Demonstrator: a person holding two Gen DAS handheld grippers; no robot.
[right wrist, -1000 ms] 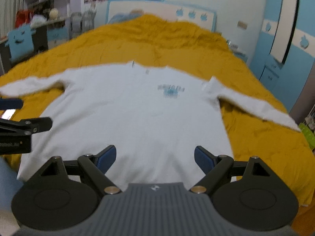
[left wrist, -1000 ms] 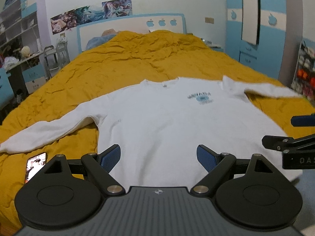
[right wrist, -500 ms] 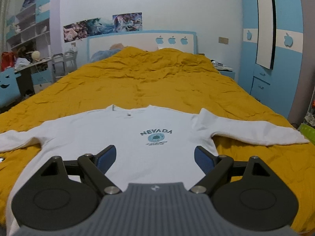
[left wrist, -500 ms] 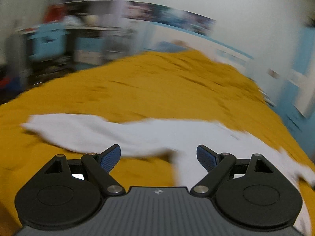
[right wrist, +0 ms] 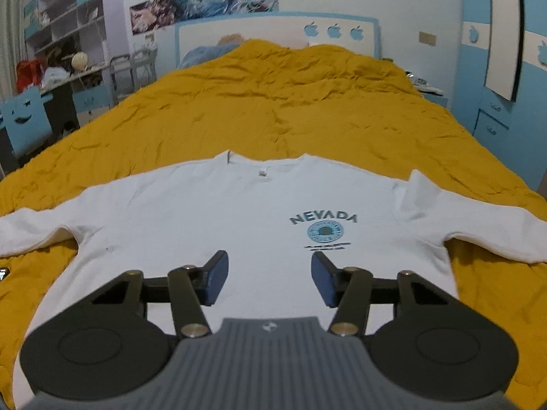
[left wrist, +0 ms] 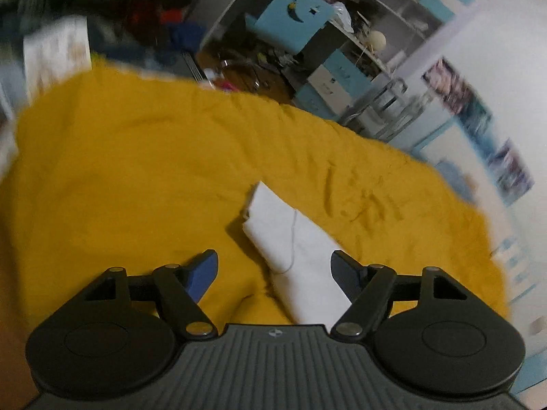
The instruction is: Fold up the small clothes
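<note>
Soft matt white cloth sweatshirt (right wrist: 239, 212); wrinkled mustard cloth bedspread (right wrist: 307, 102).

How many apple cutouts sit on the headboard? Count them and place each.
3, in a row at the headboard's upper right: left, middle, right. None looks hidden.

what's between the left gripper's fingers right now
The sleeve end of the white shirt, lying on the yellow bedspread, between the open left gripper; its jaws have just been closing. Left wrist view.

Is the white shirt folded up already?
No, the white shirt lies spread flat on the yellow blanket with both sleeves out.
</note>
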